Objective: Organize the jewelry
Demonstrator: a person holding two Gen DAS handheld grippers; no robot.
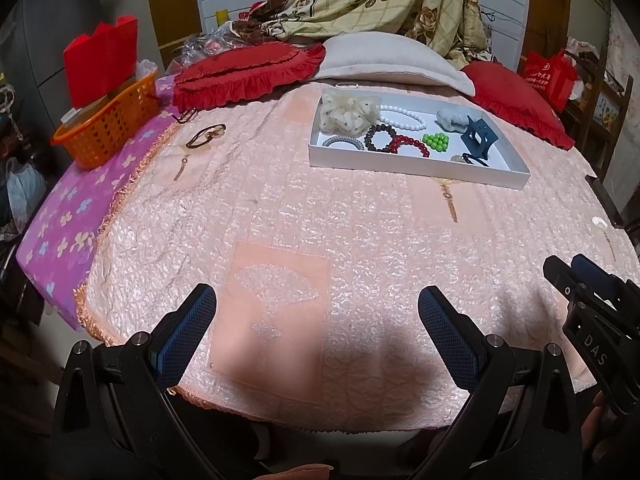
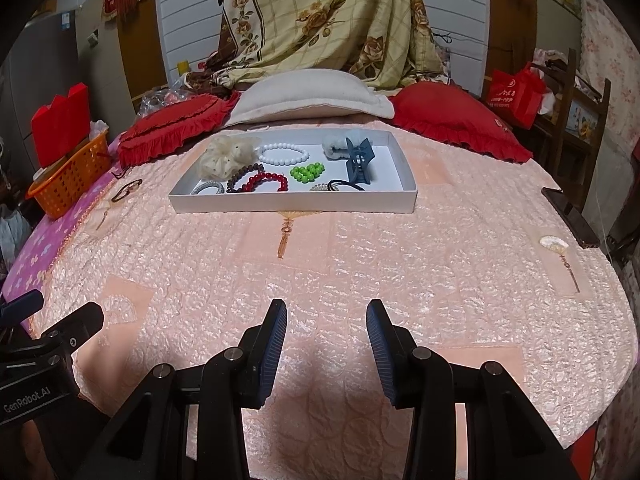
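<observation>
both my grippers, left (image 1: 316,336) and right (image 2: 326,344), gape empty over the near quilt; white tray (image 2: 292,203) of jewelry sits ahead, long axis crosswise, loose hair tie (image 1: 205,136) far-left, nearer my left.

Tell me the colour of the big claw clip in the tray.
Dark slate blue; the claw clip shows best in the right wrist view.
</observation>
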